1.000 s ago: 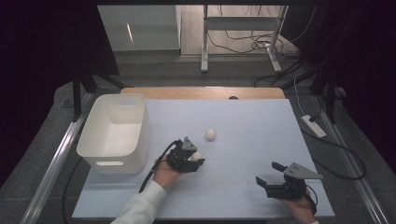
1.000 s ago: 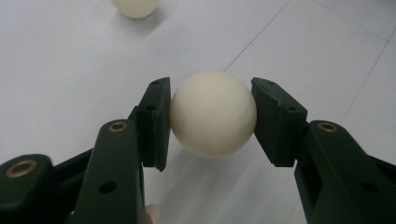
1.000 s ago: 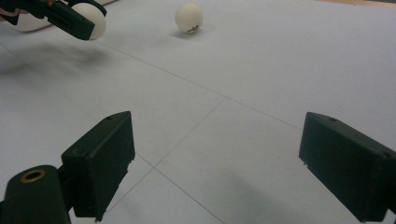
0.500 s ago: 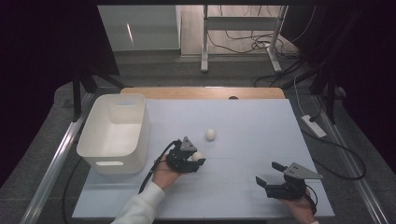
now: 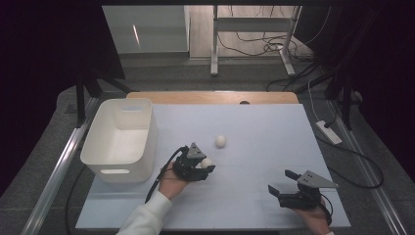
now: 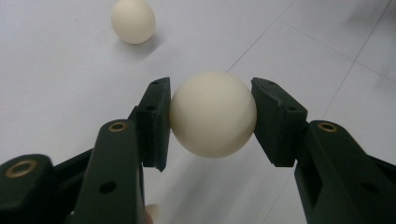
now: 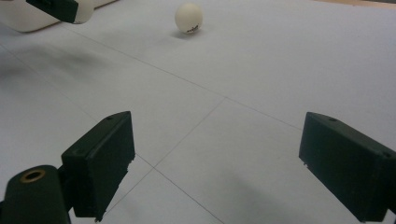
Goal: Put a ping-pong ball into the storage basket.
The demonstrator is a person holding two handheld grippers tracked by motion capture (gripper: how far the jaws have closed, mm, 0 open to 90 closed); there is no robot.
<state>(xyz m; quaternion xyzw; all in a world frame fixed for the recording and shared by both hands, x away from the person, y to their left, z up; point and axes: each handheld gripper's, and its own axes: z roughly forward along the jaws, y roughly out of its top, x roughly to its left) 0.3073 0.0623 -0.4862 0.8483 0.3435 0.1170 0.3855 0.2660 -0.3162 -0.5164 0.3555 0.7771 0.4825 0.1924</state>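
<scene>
Ball, small, round and cream-white, sits pinched between the two black jaws of the left gripper, one pad pressed against each side, just above the pale tabletop. From above, the person's left hand reaches in from the near edge in a white sleeve, forearm angled forward and to the right, with the gripper pointing toward the middle of the tabletop. A second ball of the same kind rests on the tabletop a little beyond the held one, apart from it. A white plastic bin stands at the left side of the tabletop, beside the left hand. The right hand rests low at the near right corner, well apart from both balls. The right gripper points left across the surface, its jaws spread wide with only bare tabletop between them.
</scene>
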